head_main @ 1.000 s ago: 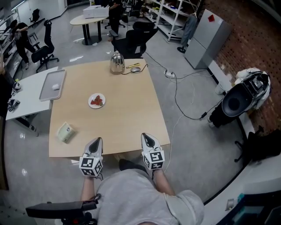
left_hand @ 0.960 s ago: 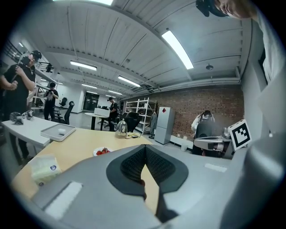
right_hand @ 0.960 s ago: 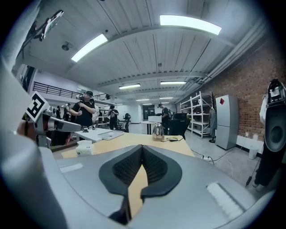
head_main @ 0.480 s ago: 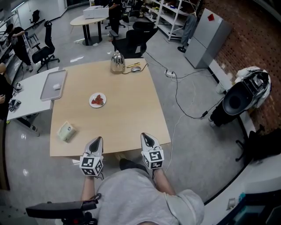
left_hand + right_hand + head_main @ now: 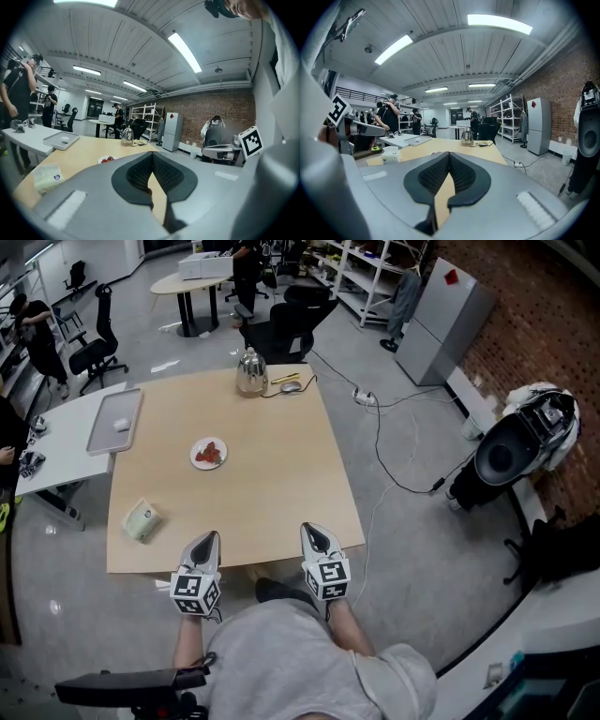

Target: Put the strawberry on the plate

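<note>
Red strawberry pieces (image 5: 209,453) lie on a small white plate (image 5: 196,461) in the left middle of the tan table (image 5: 272,474). In the left gripper view the plate (image 5: 107,160) shows just beyond the jaws. My left gripper (image 5: 208,538) and right gripper (image 5: 309,529) hover side by side over the table's near edge, well short of the plate. Both are shut with nothing between the pads. The left gripper (image 5: 152,154) and the right gripper (image 5: 449,153) each show their tips meeting.
A metal kettle (image 5: 249,373) and a mouse (image 5: 289,387) sit at the table's far edge. A green tissue pack (image 5: 141,520) lies near the left edge. A grey tray (image 5: 112,421) rests on a white side table. Office chairs (image 5: 281,329) and floor cables (image 5: 384,465) surround the table.
The head view has shifted a little, so the table sits slightly differently in frame. Both grippers and the strawberry on the plate have stayed where they were.
</note>
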